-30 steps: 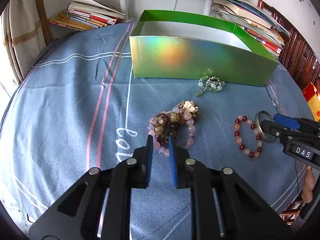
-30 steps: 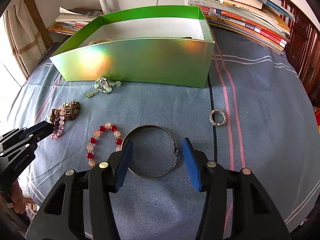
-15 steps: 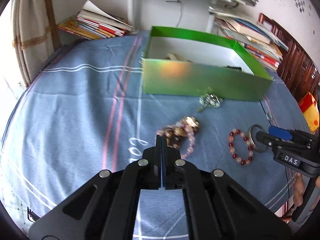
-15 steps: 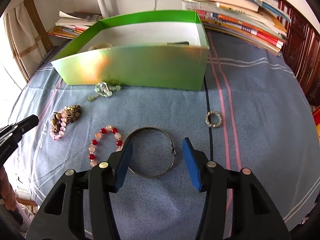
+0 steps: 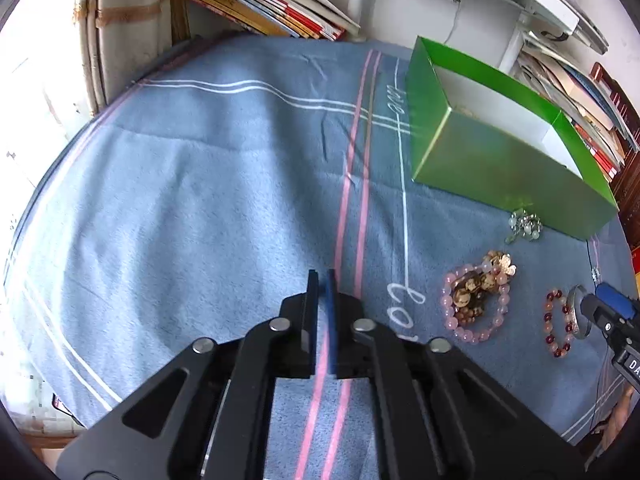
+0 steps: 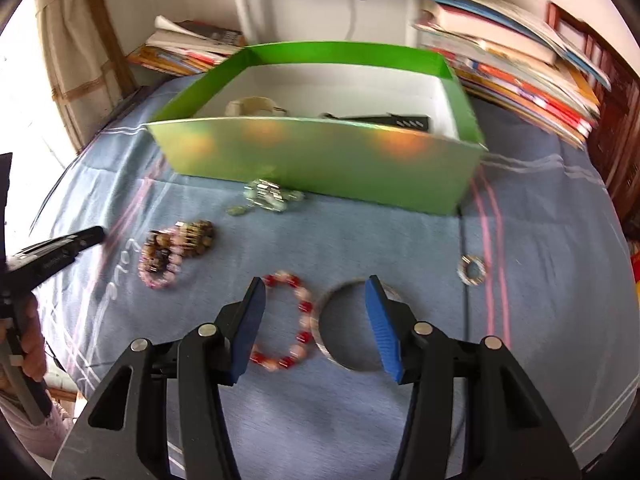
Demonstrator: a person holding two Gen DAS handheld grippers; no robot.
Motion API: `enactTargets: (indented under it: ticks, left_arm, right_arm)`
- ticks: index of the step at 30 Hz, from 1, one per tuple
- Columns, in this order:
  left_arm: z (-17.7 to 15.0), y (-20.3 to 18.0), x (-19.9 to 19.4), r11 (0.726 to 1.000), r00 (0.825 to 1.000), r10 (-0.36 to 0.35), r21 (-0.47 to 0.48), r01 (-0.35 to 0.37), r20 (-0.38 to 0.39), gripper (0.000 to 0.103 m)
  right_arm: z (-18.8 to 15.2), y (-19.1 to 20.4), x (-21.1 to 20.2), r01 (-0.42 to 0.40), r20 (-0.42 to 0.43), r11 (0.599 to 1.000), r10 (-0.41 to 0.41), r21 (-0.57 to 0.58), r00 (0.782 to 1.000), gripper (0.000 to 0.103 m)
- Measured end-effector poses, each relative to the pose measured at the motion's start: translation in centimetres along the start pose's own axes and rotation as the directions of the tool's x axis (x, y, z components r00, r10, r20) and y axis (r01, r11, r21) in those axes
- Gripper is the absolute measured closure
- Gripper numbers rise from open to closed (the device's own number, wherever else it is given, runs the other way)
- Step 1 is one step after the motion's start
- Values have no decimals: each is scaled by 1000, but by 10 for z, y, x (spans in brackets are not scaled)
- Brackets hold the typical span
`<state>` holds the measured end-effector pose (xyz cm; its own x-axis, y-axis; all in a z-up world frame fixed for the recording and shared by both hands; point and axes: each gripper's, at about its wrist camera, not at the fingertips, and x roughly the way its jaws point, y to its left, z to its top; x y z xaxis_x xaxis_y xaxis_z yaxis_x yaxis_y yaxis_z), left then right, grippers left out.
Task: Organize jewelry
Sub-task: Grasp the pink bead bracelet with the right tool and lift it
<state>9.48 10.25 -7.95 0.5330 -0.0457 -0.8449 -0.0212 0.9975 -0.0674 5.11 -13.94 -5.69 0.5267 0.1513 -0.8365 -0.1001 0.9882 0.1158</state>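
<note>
Glossy iridescent green box (image 6: 320,160) on matt woven blue cloth (image 5: 200,200); beside it, shiny metal bangle (image 6: 344,328), polished red bead bracelet (image 6: 288,320).

Right tongs (image 6: 316,292) spread, red-bead bracelet (image 6: 286,322) between

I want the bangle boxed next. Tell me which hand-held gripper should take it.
Right. The right hand-held gripper is open and sits just above the metal bangle and the red bead bracelet. The left hand-held gripper is almost shut, over bare cloth, away from the jewelry.
</note>
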Motion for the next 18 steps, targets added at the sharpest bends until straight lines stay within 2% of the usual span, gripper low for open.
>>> enactTargets:
  ticks: [2, 4, 6, 10, 15, 18]
  left_arm:
    - [-3, -4, 2, 1000, 1000, -9, 13, 9, -5, 83]
    - [-3, -7, 3, 1000, 1000, -4, 23, 5, -9, 81]
    - [-6, -9, 4, 1000, 1000, 0, 28, 0, -10, 79]
    - [-8, -8, 2, 999, 1000, 24, 36, -24, -4, 71]
    - [-7, -3, 3, 999, 1000, 26, 34, -26, -8, 66]
    - [-8, -1, 3, 999, 1000, 21, 41, -21, -7, 64]
  right_arm:
    - [5, 14, 3, -24, 0, 999, 24, -31, 1000, 52]
    - [12, 30, 8, -53, -11, 997, 52, -63, 999, 52]
    - [17, 48, 16, -80, -31, 992, 78, -98, 997, 63]
    - [22, 78, 37, -138, -94, 980, 125, -142, 988, 70]
    - [19, 97, 51, -136, -138, 976, 113, -170, 984, 92]
    - [21, 97, 43, -138, -118, 974, 118, -179, 986, 95]
